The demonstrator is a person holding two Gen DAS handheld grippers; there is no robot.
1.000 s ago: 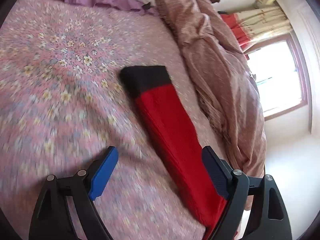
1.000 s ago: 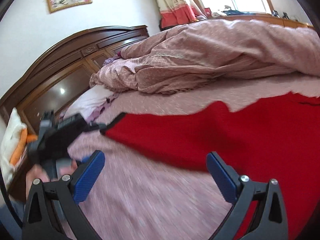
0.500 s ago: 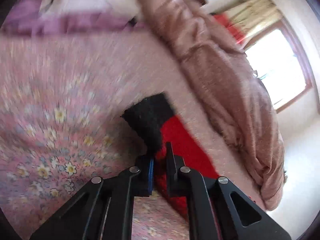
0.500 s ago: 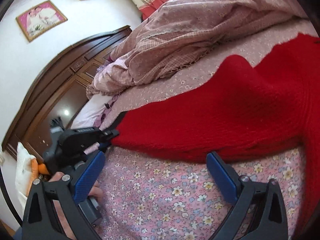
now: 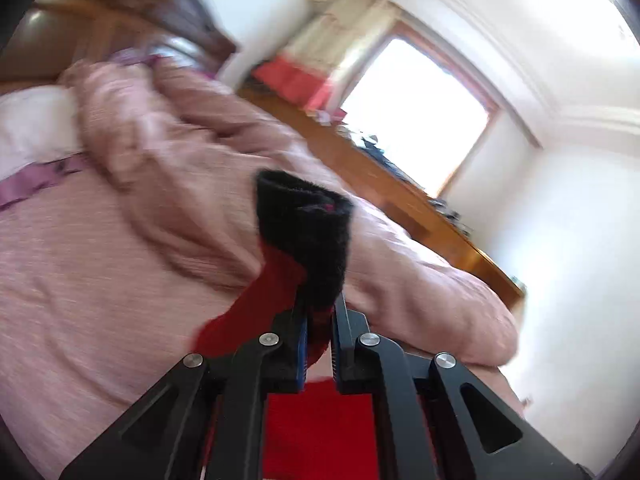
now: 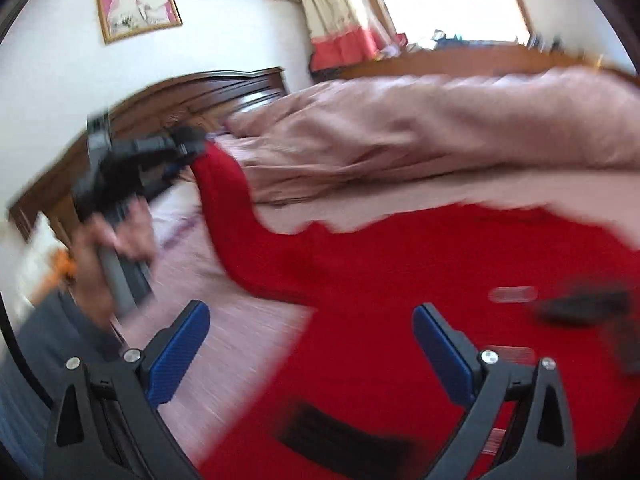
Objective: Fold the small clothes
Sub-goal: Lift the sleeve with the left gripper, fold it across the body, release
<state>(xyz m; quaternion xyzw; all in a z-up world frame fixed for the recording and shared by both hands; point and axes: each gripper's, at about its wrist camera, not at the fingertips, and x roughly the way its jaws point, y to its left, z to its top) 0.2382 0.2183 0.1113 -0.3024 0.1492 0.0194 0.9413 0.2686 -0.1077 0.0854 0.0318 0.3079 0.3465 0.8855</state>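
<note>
A red knit sweater [image 6: 420, 280] with black cuffs lies on the pink floral bed sheet [image 6: 224, 344]. My left gripper [image 5: 320, 332] is shut on one sleeve near its black cuff [image 5: 308, 236] and holds it lifted above the bed. In the right wrist view the left gripper [image 6: 180, 152] shows at the left, with the red sleeve [image 6: 224, 208] hanging from it down to the sweater's body. My right gripper [image 6: 312, 344] is open and empty, just above the sweater's body.
A bunched pink quilt [image 5: 192, 168] [image 6: 420, 132] lies along the far side of the bed. A dark wooden headboard [image 6: 192, 100] stands at the left. A wooden counter [image 5: 400, 184] runs under the window. Black patches [image 6: 340, 436] show on the sweater.
My left gripper shut on the sleeve by the black cuff and raised it off the bed. The right gripper stayed open and moved over the sweater's body.
</note>
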